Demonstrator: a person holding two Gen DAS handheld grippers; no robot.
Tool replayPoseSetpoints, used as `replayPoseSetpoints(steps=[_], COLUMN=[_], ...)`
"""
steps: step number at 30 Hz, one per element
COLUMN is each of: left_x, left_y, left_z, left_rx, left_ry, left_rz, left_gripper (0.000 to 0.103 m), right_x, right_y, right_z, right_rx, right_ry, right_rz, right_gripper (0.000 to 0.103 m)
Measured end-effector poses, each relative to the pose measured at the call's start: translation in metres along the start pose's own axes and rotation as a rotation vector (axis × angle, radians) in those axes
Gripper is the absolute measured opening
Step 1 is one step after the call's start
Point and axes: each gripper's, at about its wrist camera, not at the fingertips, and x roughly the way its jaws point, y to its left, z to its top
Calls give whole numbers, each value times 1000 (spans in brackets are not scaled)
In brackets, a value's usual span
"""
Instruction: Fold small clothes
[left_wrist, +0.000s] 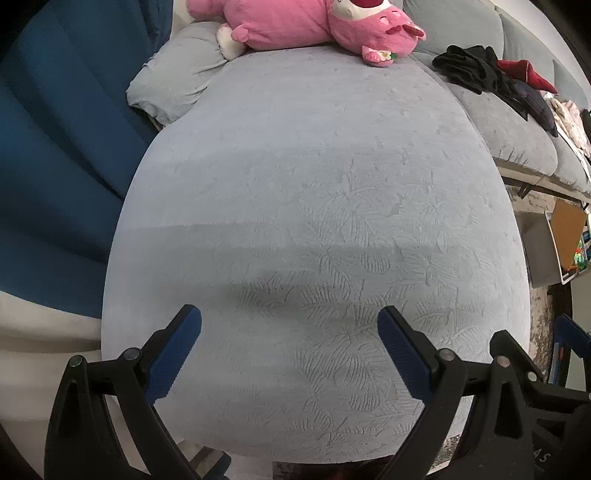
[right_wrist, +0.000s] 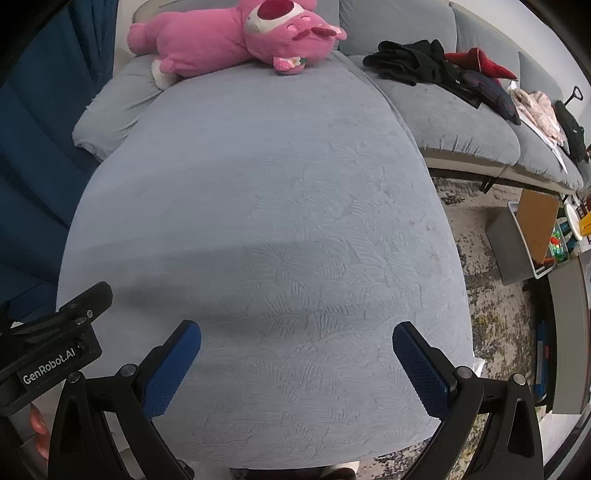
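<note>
Both tongs gape empty over bare cushion (left_wrist: 295, 184) — left gripper (left_wrist: 290, 325), right gripper (right_wrist: 295, 338) — clothes pile (right_wrist: 436, 70) heaped upper right; likely snag — grabbing several tangled dark garments together, or knocking the pink plush (right_wrist: 221, 40).

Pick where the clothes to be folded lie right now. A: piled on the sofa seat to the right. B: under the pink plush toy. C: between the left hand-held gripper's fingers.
A: the dark clothes lie heaped on the sofa seat.
</note>
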Motion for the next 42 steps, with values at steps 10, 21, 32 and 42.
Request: replayPoseSetpoints(steps=[10, 21, 32, 42], left_x=[2, 2, -2, -1], left_y=[-11, -32, -78, -134], left_z=[3, 5, 3, -7], left_rx=[22, 66, 160, 283], left_ry=[4, 1, 2, 16], left_rz=[-12, -30, -71, -113], left_gripper=[95, 95, 95, 95], right_x=[-1, -1, -5, -10], right_y=[-9, -33, -81, -133], right_z=[1, -1, -12, -39], right_rx=[21, 72, 187, 327], right_ry=[0, 1, 22, 50], right_rz=[-7, -15, -50, -99], right_gripper=[102, 102, 102, 102])
